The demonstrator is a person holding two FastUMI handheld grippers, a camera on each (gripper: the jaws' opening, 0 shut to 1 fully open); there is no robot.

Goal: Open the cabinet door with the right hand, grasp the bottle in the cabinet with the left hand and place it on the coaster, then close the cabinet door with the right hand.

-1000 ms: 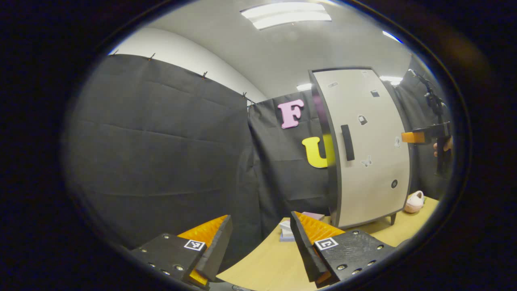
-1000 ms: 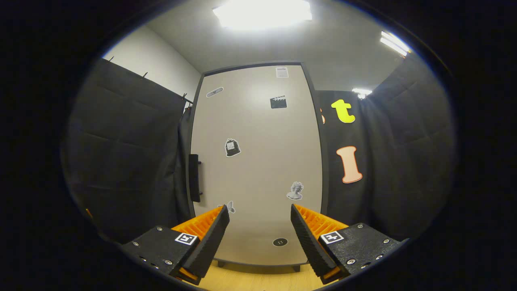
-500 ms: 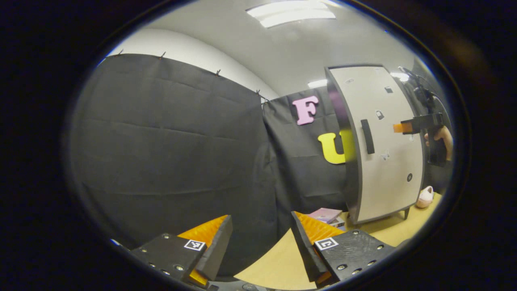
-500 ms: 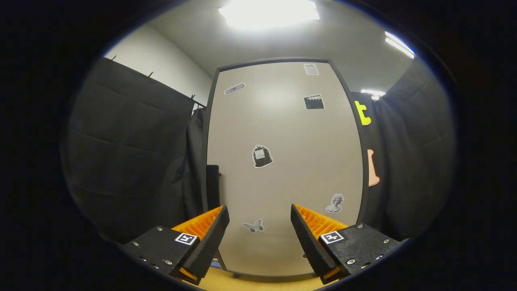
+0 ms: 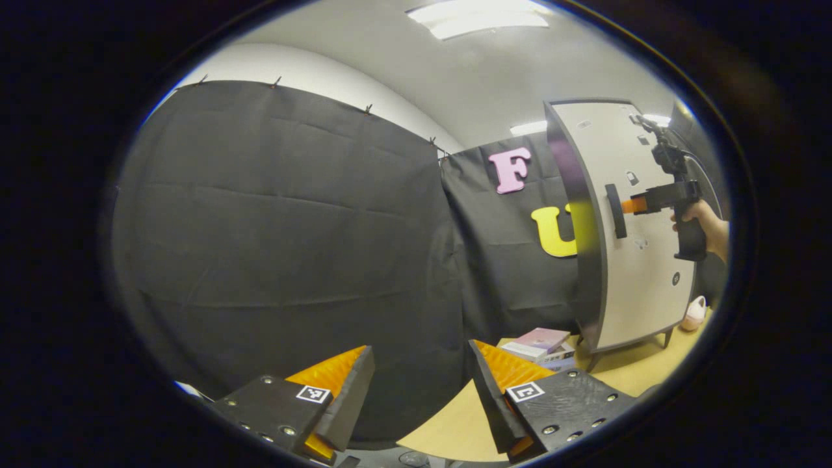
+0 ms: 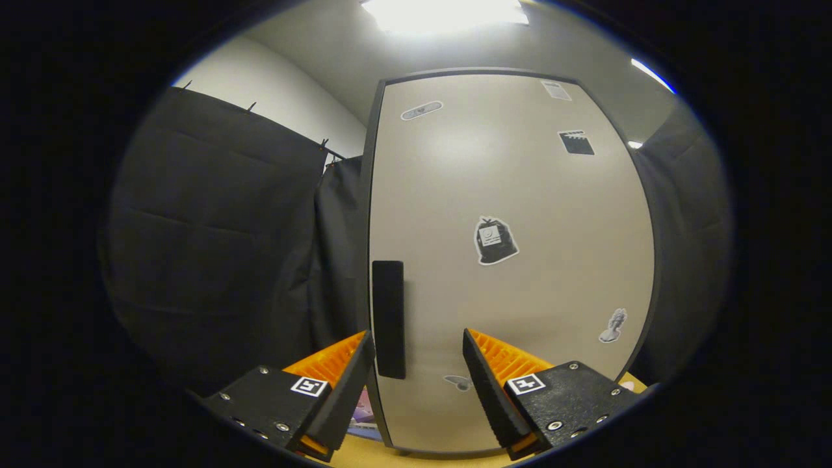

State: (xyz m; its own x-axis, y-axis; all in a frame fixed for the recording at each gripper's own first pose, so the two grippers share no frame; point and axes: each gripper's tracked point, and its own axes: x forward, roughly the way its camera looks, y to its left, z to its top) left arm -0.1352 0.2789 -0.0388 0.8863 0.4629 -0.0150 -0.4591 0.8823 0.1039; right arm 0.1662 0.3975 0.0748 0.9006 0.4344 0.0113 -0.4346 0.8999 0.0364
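1. Your left gripper view looks from well back, low over the pale wooden surface, across at the tall beige cabinet door with a dark frame off to its right.
2. Your right gripper view faces that door squarely from close up.
3. Both views share the door and its black vertical bar handle; your left gripper view also takes in the right tool.

The shut door blocks the cabinet; its handle by the door's left edge sits just ahead of the right gripper, in its spread fingers' gap. Books crowd the table beside the cabinet's left foot
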